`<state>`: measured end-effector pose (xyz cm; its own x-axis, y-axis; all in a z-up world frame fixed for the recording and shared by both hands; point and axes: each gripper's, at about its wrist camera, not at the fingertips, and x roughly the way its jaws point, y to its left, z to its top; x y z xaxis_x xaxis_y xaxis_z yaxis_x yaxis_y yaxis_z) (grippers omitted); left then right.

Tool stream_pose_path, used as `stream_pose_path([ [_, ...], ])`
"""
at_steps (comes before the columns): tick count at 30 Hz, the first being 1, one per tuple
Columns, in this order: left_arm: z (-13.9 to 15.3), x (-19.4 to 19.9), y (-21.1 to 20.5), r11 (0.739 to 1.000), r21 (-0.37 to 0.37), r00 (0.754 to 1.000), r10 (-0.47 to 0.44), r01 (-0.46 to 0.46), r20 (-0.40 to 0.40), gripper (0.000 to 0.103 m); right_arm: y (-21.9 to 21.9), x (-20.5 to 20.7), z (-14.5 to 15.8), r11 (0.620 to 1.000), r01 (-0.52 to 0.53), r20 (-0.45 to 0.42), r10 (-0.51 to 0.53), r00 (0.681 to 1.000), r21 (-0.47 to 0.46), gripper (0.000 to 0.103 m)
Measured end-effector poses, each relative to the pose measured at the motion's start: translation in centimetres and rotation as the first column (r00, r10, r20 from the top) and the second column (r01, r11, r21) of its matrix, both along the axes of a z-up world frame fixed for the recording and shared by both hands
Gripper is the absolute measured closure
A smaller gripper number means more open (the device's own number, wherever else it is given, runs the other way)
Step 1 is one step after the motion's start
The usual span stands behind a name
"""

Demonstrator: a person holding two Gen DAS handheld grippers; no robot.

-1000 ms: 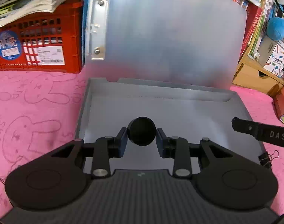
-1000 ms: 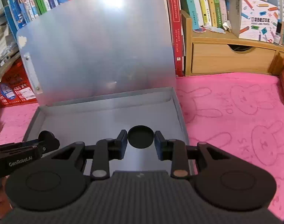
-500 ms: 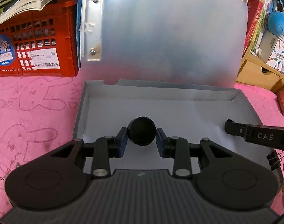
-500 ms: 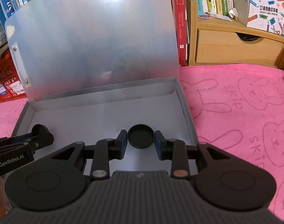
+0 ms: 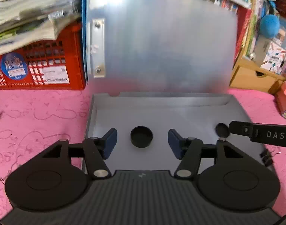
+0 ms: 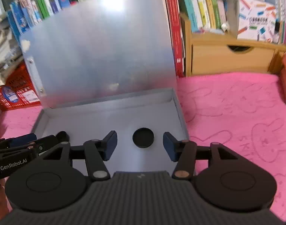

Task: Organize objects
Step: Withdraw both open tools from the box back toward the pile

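Observation:
An open grey file box (image 5: pixel 161 112) lies on the pink cloth with its translucent lid (image 5: pixel 161 43) standing up behind it. My left gripper (image 5: pixel 142 142) is open, with a round black cap (image 5: pixel 141 136) lying on the box floor between its fingers. My right gripper (image 6: pixel 139 144) is open, with a second round black cap (image 6: pixel 143 137) lying on the box floor between its fingers, near the box's right wall (image 6: pixel 181 118). In the left wrist view the second cap (image 5: pixel 221 130) shows beside the right gripper's finger. In the right wrist view the first cap (image 6: pixel 62 135) shows by the left gripper's fingers.
A red crate (image 5: pixel 39 65) stacked with papers stands at the back left. Shelves of books (image 6: pixel 195 9) and a wooden drawer unit (image 6: pixel 231 60) line the back right. A black binder clip (image 5: pixel 266 158) lies by the box's right edge. Pink bunny-print cloth (image 6: pixel 236 121) covers the surface.
Both grippers have opened and let go of their black caps, which now lie on the box floor. Both grippers have pulled back slightly.

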<state>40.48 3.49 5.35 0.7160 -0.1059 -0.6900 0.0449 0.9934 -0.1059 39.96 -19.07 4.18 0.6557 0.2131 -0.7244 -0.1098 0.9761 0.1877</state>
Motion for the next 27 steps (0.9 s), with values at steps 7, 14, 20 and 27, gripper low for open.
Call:
stream_pose_path([
  [7, 3.3, -3.9, -0.8, 1.000, 0.012, 0.998, -0.027, 0.026, 0.051, 0.029, -0.3, -4.0, 3.8, 0.999, -0.053, 0.081, 0.053, 0.995, -0.008, 0.026],
  [14, 6.6, -8.9, -1.3, 0.998, 0.023, 0.992, -0.068, 0.066, 0.102, 0.027, -1.1, -8.7, 7.4, 0.995, -0.096, 0.156, 0.091, 0.984, 0.023, 0.022],
  [20, 8.5, -13.7, -1.1, 0.997, 0.014, 0.985, -0.082, 0.081, 0.154, 0.024, -1.7, -13.4, 9.1, 0.990, -0.142, 0.215, 0.135, 0.967, 0.016, 0.019],
  [27, 8.6, -19.5, -1.2, 0.991, 0.023, 0.970, -0.132, 0.129, 0.205, 0.022, -2.9, -18.8, 9.0, 0.983, -0.182, 0.278, 0.170, 0.945, 0.017, 0.016],
])
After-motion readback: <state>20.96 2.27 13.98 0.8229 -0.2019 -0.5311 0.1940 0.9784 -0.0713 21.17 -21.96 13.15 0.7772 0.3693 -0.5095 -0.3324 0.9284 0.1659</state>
